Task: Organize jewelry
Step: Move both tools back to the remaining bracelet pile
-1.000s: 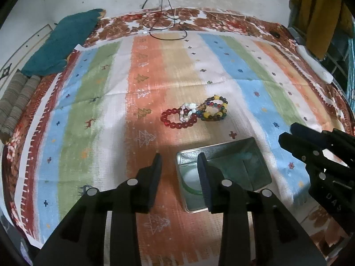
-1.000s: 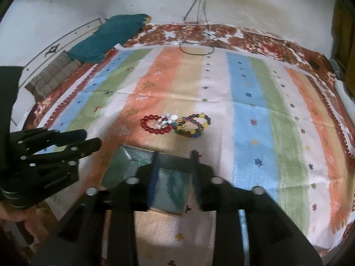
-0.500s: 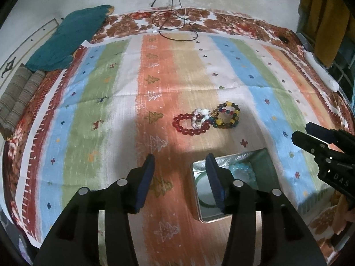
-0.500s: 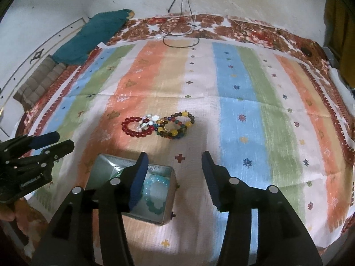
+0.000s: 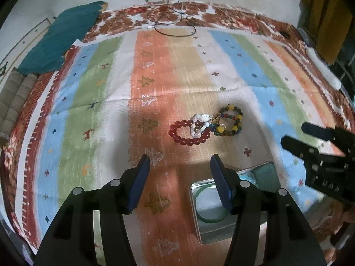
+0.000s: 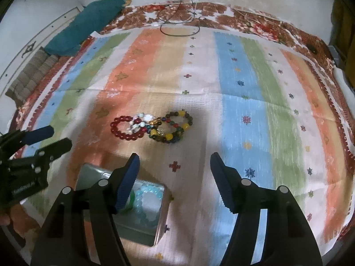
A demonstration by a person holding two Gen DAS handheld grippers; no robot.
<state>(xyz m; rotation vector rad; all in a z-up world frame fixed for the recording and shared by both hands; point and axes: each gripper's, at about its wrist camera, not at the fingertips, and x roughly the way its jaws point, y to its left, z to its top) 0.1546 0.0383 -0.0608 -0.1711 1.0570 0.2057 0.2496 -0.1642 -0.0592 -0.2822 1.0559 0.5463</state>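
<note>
Three bead bracelets lie tangled together on the striped cloth: a red bracelet (image 5: 187, 133) (image 6: 126, 128), a white bracelet (image 5: 199, 123) (image 6: 142, 122) and a multicoloured bracelet (image 5: 228, 120) (image 6: 175, 126). A metal tin (image 5: 213, 235) (image 6: 142, 232) sits nearer me, holding a green bangle (image 5: 210, 218) and a pale blue bead bracelet (image 6: 146, 199). My left gripper (image 5: 179, 181) is open and empty, above the cloth left of the tin. My right gripper (image 6: 173, 179) is open and empty, just right of the tin, short of the bracelets.
A teal cushion (image 5: 60, 46) (image 6: 88, 24) lies at the far left edge. A black cable (image 5: 175, 28) (image 6: 179, 28) loops at the far edge. Yellow cloth (image 5: 328, 17) hangs at the far right.
Both grippers opened wider and drew back from the tin; the left shifted left, the right shifted right. The pale blue bracelet now shows lying in the tin.
</note>
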